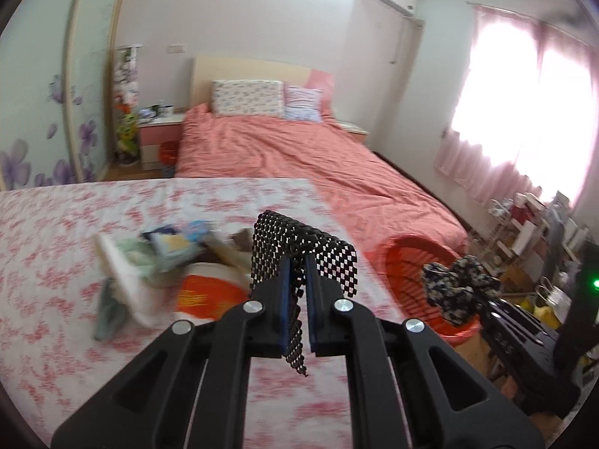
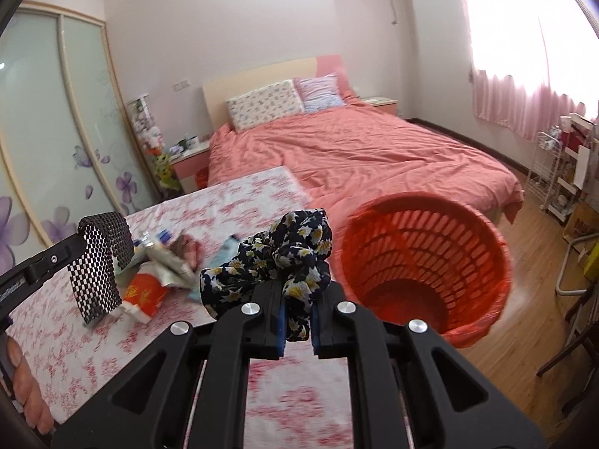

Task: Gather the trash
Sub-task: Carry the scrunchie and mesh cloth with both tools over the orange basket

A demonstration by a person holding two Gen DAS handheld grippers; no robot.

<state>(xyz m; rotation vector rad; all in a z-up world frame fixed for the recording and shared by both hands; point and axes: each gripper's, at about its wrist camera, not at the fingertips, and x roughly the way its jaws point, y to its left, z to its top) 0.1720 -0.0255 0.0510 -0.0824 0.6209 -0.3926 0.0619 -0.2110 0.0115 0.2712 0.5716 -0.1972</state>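
Note:
My left gripper [image 1: 297,280] is shut on a black-and-silver mesh strip [image 1: 303,250], held above the table with the floral cloth [image 1: 56,262]; the strip also shows in the right wrist view [image 2: 99,265]. My right gripper [image 2: 297,303] is shut on a dark floral fabric scrunchie [image 2: 277,262], just left of the orange slotted basket [image 2: 423,265]. The scrunchie also shows in the left wrist view [image 1: 456,288], in front of the basket [image 1: 404,262]. A pile of wrappers and packets [image 1: 168,262] lies on the table, left of my left gripper.
A bed with a coral cover [image 2: 355,153] stands behind the table. A wardrobe with sliding doors [image 2: 56,131] is on the left. A white wire rack [image 2: 561,176] and chair legs [image 2: 569,355] stand on the wooden floor at right. Pink curtains [image 2: 524,104] cover the window.

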